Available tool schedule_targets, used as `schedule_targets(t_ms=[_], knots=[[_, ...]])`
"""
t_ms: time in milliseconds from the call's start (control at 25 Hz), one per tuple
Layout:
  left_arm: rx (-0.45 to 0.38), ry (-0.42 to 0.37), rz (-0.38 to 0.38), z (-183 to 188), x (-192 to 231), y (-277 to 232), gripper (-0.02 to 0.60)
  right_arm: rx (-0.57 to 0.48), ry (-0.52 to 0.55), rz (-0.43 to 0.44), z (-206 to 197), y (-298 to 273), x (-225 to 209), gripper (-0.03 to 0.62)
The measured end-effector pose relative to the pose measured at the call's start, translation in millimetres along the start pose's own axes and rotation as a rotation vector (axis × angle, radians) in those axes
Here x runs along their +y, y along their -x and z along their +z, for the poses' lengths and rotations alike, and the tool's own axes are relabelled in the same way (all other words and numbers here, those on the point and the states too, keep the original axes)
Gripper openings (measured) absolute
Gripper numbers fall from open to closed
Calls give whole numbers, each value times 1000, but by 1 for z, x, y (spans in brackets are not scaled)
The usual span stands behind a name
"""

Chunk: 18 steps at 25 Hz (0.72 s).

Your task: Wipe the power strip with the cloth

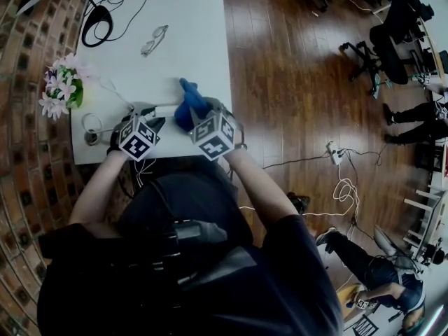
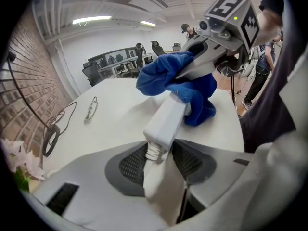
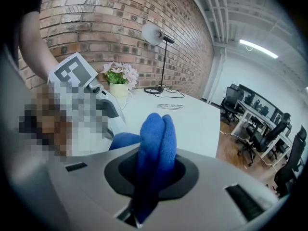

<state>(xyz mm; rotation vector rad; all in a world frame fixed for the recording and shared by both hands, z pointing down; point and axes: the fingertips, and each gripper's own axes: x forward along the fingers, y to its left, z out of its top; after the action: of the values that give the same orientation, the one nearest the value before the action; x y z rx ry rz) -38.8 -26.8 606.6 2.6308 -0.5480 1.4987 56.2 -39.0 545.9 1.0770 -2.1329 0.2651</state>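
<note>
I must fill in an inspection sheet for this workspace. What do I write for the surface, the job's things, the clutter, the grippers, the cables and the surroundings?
Surface: white table, standing against a brick wall.
Job's things: white power strip, held by its cable end; blue cloth draped over its far end.
Clutter: glasses, potted flowers, lamp.
Grippers: left gripper shut on the power strip; right gripper shut on the cloth.
Cables: black cable looped on the table; white cables on the floor.
Surroundings: wooden floor, office chairs, people at the right.
</note>
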Motion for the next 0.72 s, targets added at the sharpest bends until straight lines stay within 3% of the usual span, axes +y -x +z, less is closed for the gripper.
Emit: schedule_targets(t_ms=[720], knots=[[-27,17,40,0,2,1,184,-8,-48,-83,-24,20,-30,35]])
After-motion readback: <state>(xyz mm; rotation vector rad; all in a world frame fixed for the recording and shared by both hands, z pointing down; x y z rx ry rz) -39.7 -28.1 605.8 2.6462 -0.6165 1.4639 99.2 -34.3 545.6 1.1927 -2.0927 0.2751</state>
